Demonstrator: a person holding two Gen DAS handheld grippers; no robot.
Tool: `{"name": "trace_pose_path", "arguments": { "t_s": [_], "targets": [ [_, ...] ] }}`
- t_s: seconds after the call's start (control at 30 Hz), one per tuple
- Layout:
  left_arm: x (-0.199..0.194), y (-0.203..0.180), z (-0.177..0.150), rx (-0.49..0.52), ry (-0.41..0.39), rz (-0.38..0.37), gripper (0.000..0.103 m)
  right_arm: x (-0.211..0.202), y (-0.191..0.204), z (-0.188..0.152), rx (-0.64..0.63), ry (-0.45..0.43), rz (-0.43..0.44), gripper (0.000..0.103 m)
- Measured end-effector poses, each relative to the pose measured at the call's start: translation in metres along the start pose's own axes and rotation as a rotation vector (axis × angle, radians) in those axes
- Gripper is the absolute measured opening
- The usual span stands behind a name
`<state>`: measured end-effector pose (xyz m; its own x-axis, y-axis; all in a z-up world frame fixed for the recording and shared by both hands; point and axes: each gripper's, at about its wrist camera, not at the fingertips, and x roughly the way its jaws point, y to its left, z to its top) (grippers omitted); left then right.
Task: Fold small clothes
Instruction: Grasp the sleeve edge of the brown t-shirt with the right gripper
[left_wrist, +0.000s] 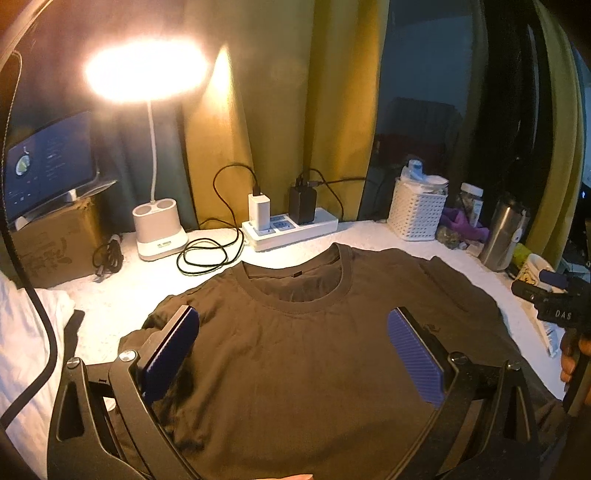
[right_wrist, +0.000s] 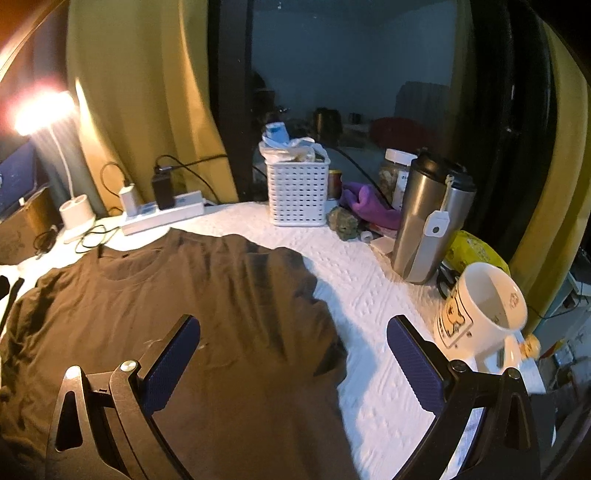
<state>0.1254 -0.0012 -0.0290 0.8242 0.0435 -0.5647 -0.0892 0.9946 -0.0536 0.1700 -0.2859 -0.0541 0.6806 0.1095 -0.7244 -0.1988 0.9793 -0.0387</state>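
Over flat T-shirt (left_wrist: 295, 350), both claws (empty) gape.

My rig: two black handheld tongs with blue ribbed pads.

On my left tongs (left_wrist: 293, 349) I see a matte black frame with triangular cut-outs in each arm, silver round-headed screws at the pivots, and dark blue pads (left_wrist: 415, 360) grooved in fine diagonal ridges; a thick black cable (left_wrist: 44, 325) loops off along the left edge. My right tongs (right_wrist: 293, 360) are built the same: black linkage arms, silver screws, navy ribbed pads (right_wrist: 413, 363). From the left camera its black body shows white lettering reading "DAS", with my hand (left_wrist: 570, 360) wrapped round the grip beneath.
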Motion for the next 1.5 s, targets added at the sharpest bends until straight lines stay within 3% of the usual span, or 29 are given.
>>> {"name": "trace_pose_path", "arguments": {
  "t_s": [0.23, 0.3, 0.43, 0.5, 0.73, 0.77, 0.83, 0.9, 0.97, 1.27, 1.5],
  "targets": [
    [0.036, 0.011, 0.006, -0.042, 0.050, 0.018, 0.101, 0.052, -0.022, 0.016, -0.003, 0.045, 0.052, 0.101],
    [0.047, 0.015, 0.008, -0.057, 0.070, 0.020, 0.101, 0.069, -0.025, 0.021, -0.001, 0.066, 0.078, 0.091],
    [0.065, 0.022, 0.009, -0.068, 0.109, 0.044, 0.101, 0.105, -0.024, 0.029, -0.010, 0.103, 0.107, 0.086],
    [0.074, 0.027, 0.010, -0.081, 0.127, 0.048, 0.101, 0.124, -0.023, 0.033, -0.007, 0.127, 0.134, 0.076],
    [0.096, 0.039, 0.010, -0.112, 0.172, 0.076, 0.101, 0.171, -0.017, 0.035, 0.005, 0.204, 0.201, 0.066],
    [0.099, 0.041, 0.010, -0.116, 0.177, 0.078, 0.101, 0.176, -0.016, 0.032, 0.000, 0.223, 0.209, 0.053],
    [0.103, 0.045, 0.009, -0.127, 0.186, 0.081, 0.101, 0.176, -0.013, 0.030, -0.016, 0.213, 0.208, 0.045],
    [0.107, 0.047, 0.008, -0.134, 0.193, 0.084, 0.101, 0.175, -0.013, 0.030, -0.020, 0.217, 0.228, 0.014],
    [0.108, 0.049, 0.008, -0.135, 0.195, 0.088, 0.101, 0.174, -0.013, 0.030, -0.031, 0.213, 0.210, 0.006],
    [0.104, 0.054, 0.007, -0.136, 0.195, 0.092, 0.101, 0.138, -0.029, 0.042, -0.039, 0.133, 0.087, 0.004],
    [0.092, 0.060, 0.006, -0.138, 0.180, 0.094, 0.101, 0.100, -0.018, 0.057, -0.065, 0.072, 0.079, 0.004]
  ]
}}
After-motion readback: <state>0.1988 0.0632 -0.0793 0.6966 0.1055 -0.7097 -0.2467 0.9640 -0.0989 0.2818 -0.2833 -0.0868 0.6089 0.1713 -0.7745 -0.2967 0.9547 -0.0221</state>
